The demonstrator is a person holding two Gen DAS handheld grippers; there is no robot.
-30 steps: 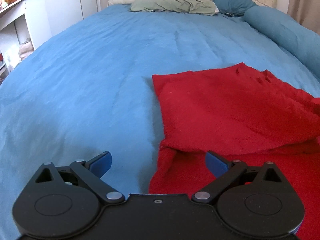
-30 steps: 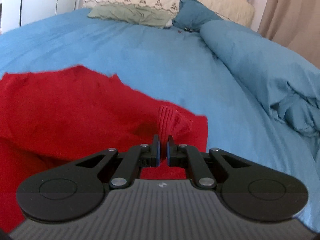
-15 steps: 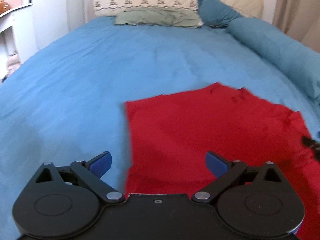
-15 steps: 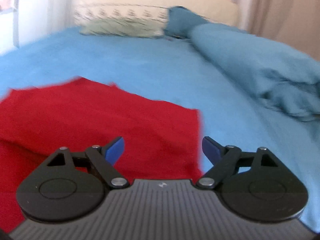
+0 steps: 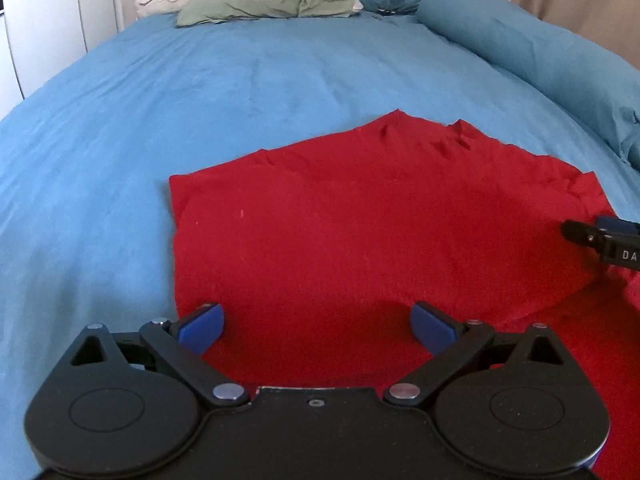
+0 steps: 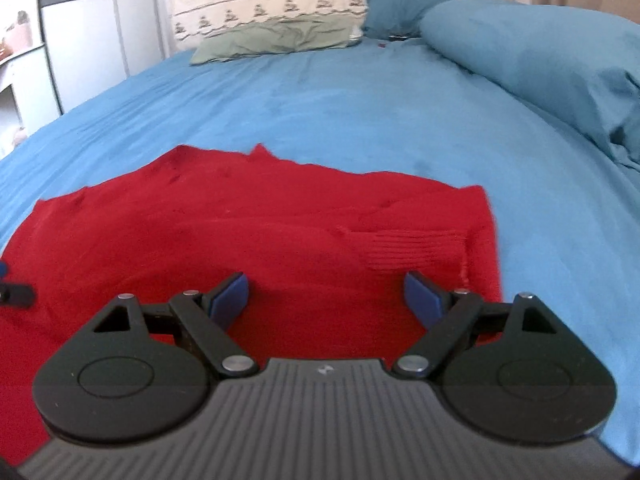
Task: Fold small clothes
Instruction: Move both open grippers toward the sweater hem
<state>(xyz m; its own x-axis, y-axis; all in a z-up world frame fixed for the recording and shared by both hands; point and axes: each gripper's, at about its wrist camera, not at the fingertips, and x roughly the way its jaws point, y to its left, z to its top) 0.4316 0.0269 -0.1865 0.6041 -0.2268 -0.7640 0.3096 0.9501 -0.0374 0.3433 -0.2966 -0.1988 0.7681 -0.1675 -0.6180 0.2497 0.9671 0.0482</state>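
The bed fills the room, spread with a blue sheet, and everything else sits in relation to it. Along its right side runs a rolled teal duvet, and at its head lie a flat green pillow and a dark teal one against the pale headboard.

Toward the foot of the bed, the red sweater lies folded over on itself, the upper layer mostly flat with a few small puckers along its far edge. A ribbed cuff rests on top near the sweater's right edge, pointing toward the duvet side.

The left gripper hovers over the sweater's near left part, jaws spread wide and holding nothing. The right gripper hangs over the near right part, just short of the cuff, jaws likewise spread and empty.

From here I'd worry most about the next pinch. The knit looks soft and layered, so a bite taken too deep could catch both layers, or too shallow could lift only the top one and drag the fold askew. The loose cuff could also slide out and spoil the tidy edge if that side is lifted carelessly
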